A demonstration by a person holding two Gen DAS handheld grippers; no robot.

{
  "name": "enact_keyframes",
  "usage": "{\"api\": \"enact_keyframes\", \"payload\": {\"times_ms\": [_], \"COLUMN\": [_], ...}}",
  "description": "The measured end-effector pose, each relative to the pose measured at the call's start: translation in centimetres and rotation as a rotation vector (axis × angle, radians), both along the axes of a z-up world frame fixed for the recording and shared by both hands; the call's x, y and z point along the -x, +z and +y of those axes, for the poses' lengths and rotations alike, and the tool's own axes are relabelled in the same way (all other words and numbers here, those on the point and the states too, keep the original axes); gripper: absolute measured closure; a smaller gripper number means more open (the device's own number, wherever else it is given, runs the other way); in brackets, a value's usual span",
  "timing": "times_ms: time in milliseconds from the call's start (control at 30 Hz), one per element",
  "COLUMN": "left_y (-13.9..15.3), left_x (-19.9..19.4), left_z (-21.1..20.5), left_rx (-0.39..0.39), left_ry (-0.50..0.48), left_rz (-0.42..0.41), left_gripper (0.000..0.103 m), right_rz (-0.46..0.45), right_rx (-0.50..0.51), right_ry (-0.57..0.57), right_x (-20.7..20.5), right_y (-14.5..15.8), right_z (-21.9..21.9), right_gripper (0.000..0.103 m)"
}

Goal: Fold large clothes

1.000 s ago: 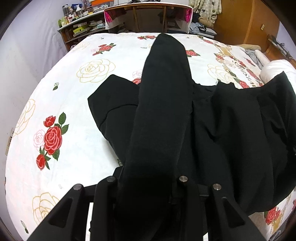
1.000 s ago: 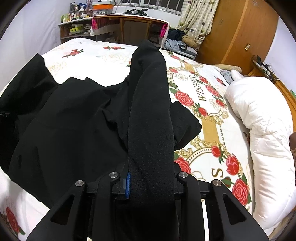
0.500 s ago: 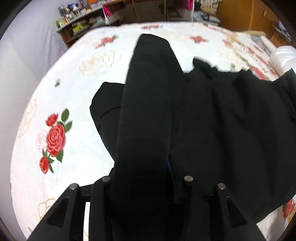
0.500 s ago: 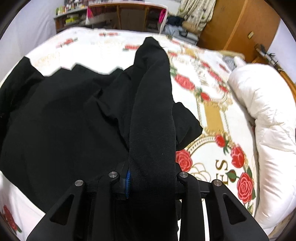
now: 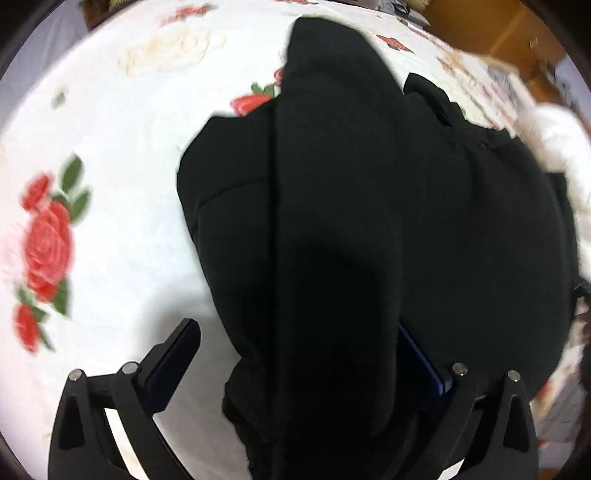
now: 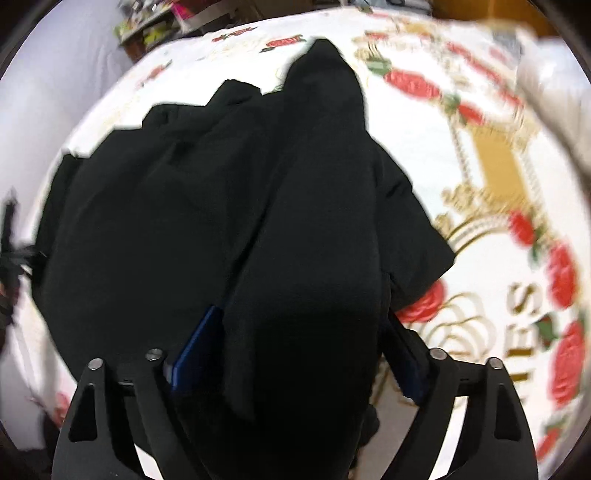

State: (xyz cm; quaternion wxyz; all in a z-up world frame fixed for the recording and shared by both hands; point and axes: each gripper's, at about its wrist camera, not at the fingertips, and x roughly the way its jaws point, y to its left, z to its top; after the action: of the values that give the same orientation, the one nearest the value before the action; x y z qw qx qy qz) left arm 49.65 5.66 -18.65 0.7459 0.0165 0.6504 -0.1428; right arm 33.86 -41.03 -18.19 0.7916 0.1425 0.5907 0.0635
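Note:
A large black garment (image 5: pixel 424 206) lies spread on the rose-printed bedsheet (image 5: pixel 122 140). In the left wrist view a long black fold of it runs from between the fingers up the middle. My left gripper (image 5: pixel 295 354) is open, its fingers wide apart, and the cloth lies loose between them. In the right wrist view the same garment (image 6: pixel 166 206) fills the left and middle. My right gripper (image 6: pixel 299 350) is open too, with the black fold (image 6: pixel 317 229) draped between its spread fingers.
A white duvet (image 6: pixel 554 74) lies at the right of the bed. The sheet (image 6: pixel 491 206) carries gold lettering and red roses. A shelf with small items (image 6: pixel 147 26) stands past the far edge. A wooden wardrobe (image 5: pixel 491 26) is at the back right.
Both grippers have opened and let go of the black fold they held shut. Both have dropped lower and tipped towards the bed, so the garment lies flatter.

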Motion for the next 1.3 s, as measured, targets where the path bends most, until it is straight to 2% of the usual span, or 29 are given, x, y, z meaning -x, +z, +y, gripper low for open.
{"api": "enact_keyframes", "payload": {"times_ms": [100, 167, 300, 433, 467, 533, 700, 767, 900, 1000, 1100, 1300], "left_y": [-1.8, -2.8, -3.2, -3.4, -3.4, -2.8, -1.2, -0.7, 0.1, 1.4, 2.9, 6.0], "left_x": [-0.4, -0.7, -1.3, -1.3, -1.1, -0.6, 0.7, 1.5, 2.8, 3.5, 4.2, 6.1], "left_z": [0.4, 0.2, -1.7, -3.7, -4.2, -5.2, -7.4, -8.4, -9.6, -9.7, -9.3, -8.1], "left_rx": [0.078, 0.095, 0.051, -0.010, -0.026, -0.051, -0.152, -0.198, -0.248, -0.239, -0.196, -0.131], "left_ry": [0.014, 0.013, -0.067, -0.097, -0.104, -0.124, -0.167, -0.179, -0.188, -0.173, -0.137, -0.115], "left_rz": [0.060, 0.108, 0.139, 0.132, 0.125, 0.098, 0.035, -0.007, -0.065, -0.095, -0.120, -0.173], "left_gripper": [0.000, 0.000, 0.000, 0.002, 0.005, 0.018, 0.039, 0.045, 0.060, 0.066, 0.068, 0.069], "right_rz": [0.054, 0.086, 0.125, 0.163, 0.172, 0.174, 0.121, 0.104, 0.049, 0.009, -0.031, -0.106], "right_rx": [-0.151, -0.193, -0.253, -0.220, -0.207, -0.165, -0.081, -0.035, 0.077, 0.171, 0.232, 0.257], "right_ry": [-0.058, -0.058, -0.034, -0.008, -0.003, 0.018, 0.037, 0.041, 0.037, 0.042, 0.035, 0.016], "right_x": [0.0, -0.3, -1.1, -1.9, -2.1, -2.2, -1.3, -1.0, 0.0, 1.0, 1.9, 3.9], "right_y": [-2.3, -3.6, -5.1, -5.0, -5.0, -4.6, -2.5, -1.6, -0.4, 0.9, 2.7, 6.5], "right_z": [-1.9, -2.0, -1.9, -1.1, -0.8, 0.1, 1.8, 2.7, 4.7, 6.3, 6.8, 7.1], "right_gripper": [0.002, 0.001, 0.000, 0.000, 0.000, 0.002, 0.034, 0.043, 0.053, 0.061, 0.065, 0.068]}}
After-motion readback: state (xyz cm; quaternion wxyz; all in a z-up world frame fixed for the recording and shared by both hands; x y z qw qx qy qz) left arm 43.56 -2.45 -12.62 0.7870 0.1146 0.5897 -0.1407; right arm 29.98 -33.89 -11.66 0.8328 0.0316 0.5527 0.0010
